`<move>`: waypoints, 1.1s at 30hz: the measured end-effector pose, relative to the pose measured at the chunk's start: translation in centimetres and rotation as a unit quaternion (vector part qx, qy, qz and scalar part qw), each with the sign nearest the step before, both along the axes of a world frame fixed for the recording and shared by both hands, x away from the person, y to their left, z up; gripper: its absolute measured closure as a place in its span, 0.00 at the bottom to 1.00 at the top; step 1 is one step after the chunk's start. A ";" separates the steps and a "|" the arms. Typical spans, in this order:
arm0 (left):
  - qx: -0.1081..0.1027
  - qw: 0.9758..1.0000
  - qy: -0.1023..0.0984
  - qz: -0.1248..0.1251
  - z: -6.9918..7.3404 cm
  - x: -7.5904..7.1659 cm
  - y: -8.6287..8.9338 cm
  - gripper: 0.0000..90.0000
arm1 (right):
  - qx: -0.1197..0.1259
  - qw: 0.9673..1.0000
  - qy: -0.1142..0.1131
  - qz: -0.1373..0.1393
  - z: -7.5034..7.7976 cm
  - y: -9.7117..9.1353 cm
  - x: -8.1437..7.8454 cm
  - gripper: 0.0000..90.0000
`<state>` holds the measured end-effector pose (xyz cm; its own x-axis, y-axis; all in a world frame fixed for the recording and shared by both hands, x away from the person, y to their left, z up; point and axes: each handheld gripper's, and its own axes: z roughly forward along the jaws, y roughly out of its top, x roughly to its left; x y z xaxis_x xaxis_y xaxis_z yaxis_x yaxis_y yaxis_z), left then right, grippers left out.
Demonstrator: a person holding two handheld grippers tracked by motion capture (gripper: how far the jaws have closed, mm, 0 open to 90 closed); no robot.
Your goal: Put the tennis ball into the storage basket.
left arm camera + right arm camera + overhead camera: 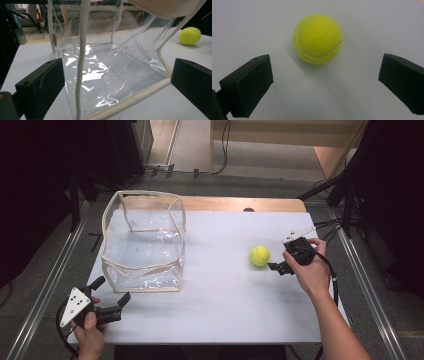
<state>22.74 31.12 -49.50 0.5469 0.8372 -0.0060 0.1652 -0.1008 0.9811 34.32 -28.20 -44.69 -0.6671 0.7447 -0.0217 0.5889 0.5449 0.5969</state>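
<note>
Both grippers open: right gripper [325, 82] near tennis ball [317, 38].

Ball [259, 255] right of bag [144, 241]

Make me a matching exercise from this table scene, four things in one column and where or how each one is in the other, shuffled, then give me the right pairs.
Things:
1. tennis ball
2. clear bag
3. left gripper
4. right gripper

Places or states:
A. stands open-topped on the left part of the table
B. open, held at the near left corner, facing the bag
C. lies on the white surface right of centre, untouched
D. open, just right of the ball

Pairs: 1-C, 2-A, 3-B, 4-D
</note>
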 end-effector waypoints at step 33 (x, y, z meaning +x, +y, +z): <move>0.000 1.000 0.000 -0.003 0.0 0.0 0.0 0.00 | -0.019 0.998 0.057 0.012 -0.8 2.4 3.5 0.00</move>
